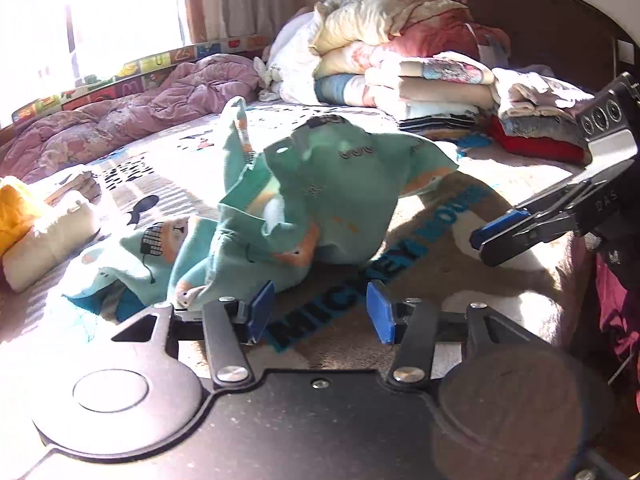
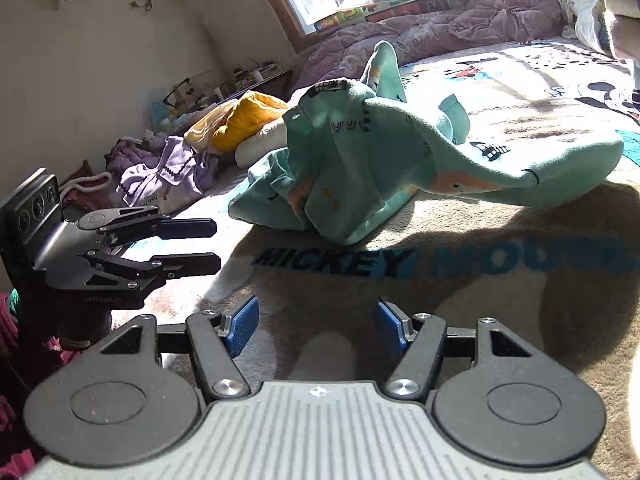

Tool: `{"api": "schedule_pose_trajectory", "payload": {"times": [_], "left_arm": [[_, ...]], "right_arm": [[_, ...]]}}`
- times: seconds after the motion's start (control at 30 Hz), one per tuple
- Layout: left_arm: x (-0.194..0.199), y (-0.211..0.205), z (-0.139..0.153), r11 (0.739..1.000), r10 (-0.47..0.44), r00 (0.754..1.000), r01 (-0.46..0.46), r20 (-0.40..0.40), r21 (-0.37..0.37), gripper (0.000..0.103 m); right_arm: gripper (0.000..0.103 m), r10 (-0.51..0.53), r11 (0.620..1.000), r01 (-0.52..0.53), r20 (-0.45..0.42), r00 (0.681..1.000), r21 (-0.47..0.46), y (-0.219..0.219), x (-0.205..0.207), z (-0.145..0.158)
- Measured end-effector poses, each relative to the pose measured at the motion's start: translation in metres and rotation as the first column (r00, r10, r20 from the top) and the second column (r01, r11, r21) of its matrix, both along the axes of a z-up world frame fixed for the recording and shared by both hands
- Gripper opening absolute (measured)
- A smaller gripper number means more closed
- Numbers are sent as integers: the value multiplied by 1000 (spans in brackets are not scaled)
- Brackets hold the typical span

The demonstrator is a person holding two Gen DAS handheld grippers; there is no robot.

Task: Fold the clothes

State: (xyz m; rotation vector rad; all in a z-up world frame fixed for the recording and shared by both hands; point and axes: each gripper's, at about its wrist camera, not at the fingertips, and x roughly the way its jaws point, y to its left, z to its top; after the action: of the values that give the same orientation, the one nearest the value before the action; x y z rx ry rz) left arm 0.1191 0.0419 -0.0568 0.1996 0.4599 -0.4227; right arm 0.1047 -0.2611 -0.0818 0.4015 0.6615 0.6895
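A crumpled teal children's garment (image 1: 304,196) with orange animal prints lies heaped on the bed's Mickey Mouse blanket (image 1: 424,280). It also shows in the right wrist view (image 2: 372,160), a sleeve stretched to the right. My left gripper (image 1: 320,312) is open and empty, its blue pads (image 1: 262,310) just short of the garment's near edge. My right gripper (image 2: 316,324) is open and empty, a little back from the garment over the blanket (image 2: 460,308). Each gripper shows in the other's view: the right one (image 1: 486,246) at the right, the left one (image 2: 214,244) at the left.
Stacks of folded clothes (image 1: 436,92) and bundled quilts (image 1: 372,28) stand at the headboard. A purple quilt (image 1: 120,120) lies along the window side. A yellow and cream bundle (image 1: 36,224) sits left of the garment. Lilac clothes (image 2: 160,180) pile at the bed's edge.
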Motion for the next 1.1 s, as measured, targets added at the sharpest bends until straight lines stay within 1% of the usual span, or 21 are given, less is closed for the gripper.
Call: {"api": "schedule_pose_trajectory", "payload": {"times": [0.03, 0.07, 0.1, 0.13, 0.2, 0.23, 0.27, 0.37, 0.4, 0.43, 0.47, 0.5, 0.53, 0.57, 0.63, 0.67, 0.8, 0.9, 0.97, 1.03, 1.1], "left_arm": [[7, 7, 0, 997, 66, 998, -66, 0, -33, 52], [13, 13, -1, 992, 109, 994, -109, -10, -61, 52], [18, 17, -2, 988, 136, 991, -137, -16, -78, 52], [23, 16, -3, 987, 143, 990, -143, -12, -74, 52], [34, 10, -5, 989, 139, 990, -138, 8, -44, 52], [40, 7, -5, 992, 127, 992, -126, 21, -29, 52], [46, 4, -5, 993, 113, 993, -113, 26, -23, 52], [65, -3, -16, 997, 83, 997, -83, 3, -7, 52], [69, -4, -20, 998, 70, 998, -70, -9, 7, 49], [70, -7, -25, 998, 53, 998, -53, -23, 27, 28], [70, -8, -27, 998, 41, 999, -40, -29, 45, 17], [66, -9, -27, 998, 22, 1000, -21, -21, 61, 10], [58, -8, -25, 997, -8, 1000, 8, -6, 72, 7], [49, -7, -21, 996, -41, 999, 40, 10, 78, 7], [29, 0, -16, 992, -93, 995, 90, 36, 89, 7], [18, 3, -15, 989, -109, 993, 104, 44, 104, 7], [-19, 13, -17, 977, -150, 987, 140, 51, 160, 6], [-46, 12, -21, 963, -203, 978, 192, 42, 188, 0], [-63, 4, -25, 949, -237, 971, 226, 25, 219, 0], [-76, -4, -32, 942, -245, 970, 238, 1, 236, 0], [-73, 3, -32, 970, -176, 984, 179, -35, 165, 5]], "right_arm": [[73, -61, 989, 67, -51, 997, 129, -14, 7, -4], [78, -115, 957, 139, -110, 987, 253, -27, 14, -8], [81, -160, 905, 215, -174, 972, 368, -41, 21, -12], [84, -194, 845, 284, -234, 953, 453, -51, 28, -17], [90, -256, 767, 396, -325, 910, 504, -59, 38, -24], [90, -275, 745, 433, -358, 892, 508, -60, 43, -26], [90, -295, 709, 481, -403, 866, 515, -62, 48, -30], [90, -317, 598, 584, -507, 802, 549, -66, 59, -43], [90, -326, 581, 610, -533, 781, 539, -66, 64, -47], [86, -336, 579, 630, -553, 762, 517, -65, 69, -50], [67, -348, 585, 634, -550, 760, 506, -63, 74, -53], [59, -360, 592, 637, -544, 757, 494, -62, 78, -55], [47, -373, 598, 640, -539, 755, 483, -60, 83, -58], [36, -381, 617, 626, -515, 768, 477, -59, 85, -57], [30, -406, 671, 593, -450, 796, 445, -56, 87, -47], [25, -410, 689, 572, -411, 814, 446, -57, 86, -42], [22, -439, 705, 541, -318, 841, 458, -73, 74, -31], [22, -442, 720, 525, -282, 851, 454, -82, 60, -32], [22, -436, 724, 526, -293, 851, 446, -86, 49, -43], [22, -426, 711, 532, -319, 846, 461, -91, 35, -56], [24, -418, 678, 561, -379, 826, 475, -91, 24, -70]]}}
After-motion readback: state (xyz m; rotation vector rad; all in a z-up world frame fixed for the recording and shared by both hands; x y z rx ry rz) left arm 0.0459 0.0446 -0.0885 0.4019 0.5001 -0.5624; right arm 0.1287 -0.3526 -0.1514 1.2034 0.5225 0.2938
